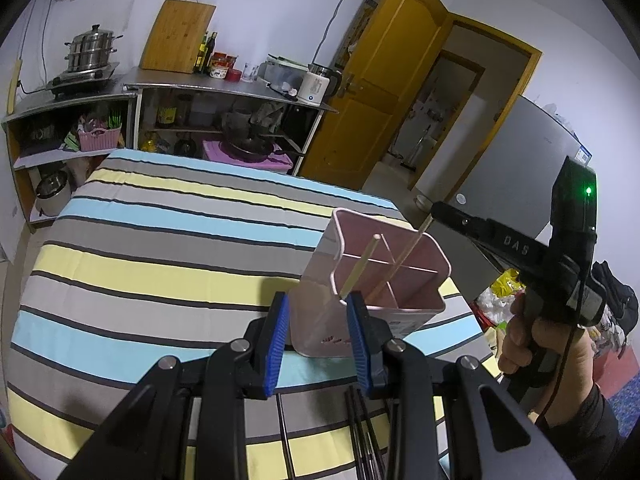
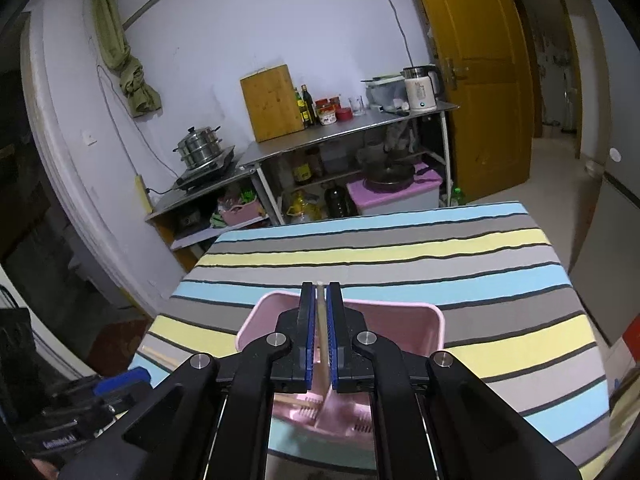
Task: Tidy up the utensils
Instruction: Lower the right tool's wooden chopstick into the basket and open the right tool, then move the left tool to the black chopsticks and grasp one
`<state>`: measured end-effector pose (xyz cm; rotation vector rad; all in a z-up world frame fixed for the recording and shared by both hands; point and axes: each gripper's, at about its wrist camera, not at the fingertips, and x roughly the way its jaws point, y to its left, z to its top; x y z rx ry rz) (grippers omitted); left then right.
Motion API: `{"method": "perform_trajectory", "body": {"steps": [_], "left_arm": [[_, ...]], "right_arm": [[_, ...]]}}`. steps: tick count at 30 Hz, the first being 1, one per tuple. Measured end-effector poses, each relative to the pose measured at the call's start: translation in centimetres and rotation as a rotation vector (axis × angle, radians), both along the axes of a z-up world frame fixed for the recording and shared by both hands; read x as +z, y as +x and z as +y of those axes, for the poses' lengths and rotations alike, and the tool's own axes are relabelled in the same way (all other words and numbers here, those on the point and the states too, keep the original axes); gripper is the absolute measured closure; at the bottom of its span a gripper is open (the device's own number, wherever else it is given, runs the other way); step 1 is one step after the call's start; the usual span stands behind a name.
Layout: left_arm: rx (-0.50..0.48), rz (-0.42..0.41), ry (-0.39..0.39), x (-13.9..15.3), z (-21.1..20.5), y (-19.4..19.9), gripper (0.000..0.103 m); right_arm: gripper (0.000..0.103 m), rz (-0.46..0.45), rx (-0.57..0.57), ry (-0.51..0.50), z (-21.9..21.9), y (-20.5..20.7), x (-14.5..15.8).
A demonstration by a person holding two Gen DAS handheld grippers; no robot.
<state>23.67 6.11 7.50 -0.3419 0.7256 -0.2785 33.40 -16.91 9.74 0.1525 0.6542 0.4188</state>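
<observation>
Blue-padded fingers of my left gripper (image 1: 316, 344) sit closest to the lens, clamped on the near corner of the pink holder (image 1: 374, 276) and steadying it on the striped counter (image 1: 160, 240). From the right wrist view, my right gripper (image 2: 321, 336) has its fingers pressed together on a pale chopstick (image 2: 322, 332), which runs up between the pads and pokes out just past their tips. The left view shows that stick slanting down from the right fingers into one compartment of the holder, while a second chopstick (image 1: 360, 268) already leans in the compartment beside it. Dark sticks (image 1: 362, 432) lie on the counter under my left gripper, so I judge the sorting only partly done.

The risk I see is in the release. That stick is tilted, and I cannot tell whether its lower end rests on the bottom; if I let go early it may tip across the divider or over the rim. Pushing it sideways could also lever the light holder against my left grip and topple it, spilling the stick inside.
</observation>
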Motion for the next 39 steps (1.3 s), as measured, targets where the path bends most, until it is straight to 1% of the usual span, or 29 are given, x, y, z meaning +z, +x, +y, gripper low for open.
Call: {"method": "perform_trajectory", "body": {"steps": [5, 7, 11, 16, 22, 28, 35, 39], "left_arm": [[-0.004, -0.013, 0.011, 0.8, -0.6, -0.9, 0.072], [-0.004, -0.017, 0.014, 1.1, -0.8, -1.3, 0.072], [-0.001, -0.031, 0.024, 1.4, -1.2, -2.5, 0.072], [-0.021, -0.025, 0.04, 0.7, -2.4, -4.7, 0.072], [-0.035, -0.019, 0.065, -0.8, -4.0, -8.1, 0.072], [-0.032, -0.01, 0.125, -2.7, -4.9, -11.1, 0.072], [-0.029, 0.007, 0.163, -4.6, -4.9, -13.1, 0.072], [-0.03, 0.028, 0.16, -5.5, -4.8, -13.3, 0.072]], "right_arm": [[0.097, 0.001, 0.002, 0.006, -0.7, -1.1, 0.7], [0.088, -0.008, -0.008, 0.018, -1.3, -1.8, 1.3], [0.088, -0.038, -0.012, 0.033, -2.8, -4.1, 2.1], [0.088, -0.082, 0.001, 0.018, -4.8, -8.7, 2.0], [0.088, -0.084, -0.017, -0.003, -7.3, -14.0, 0.4], [0.088, -0.064, -0.016, -0.007, -8.3, -17.5, -1.5], [0.088, -0.027, 0.002, -0.022, -7.8, -19.3, -4.3], [0.088, 0.001, 0.008, -0.029, -7.7, -19.8, -5.9]]}}
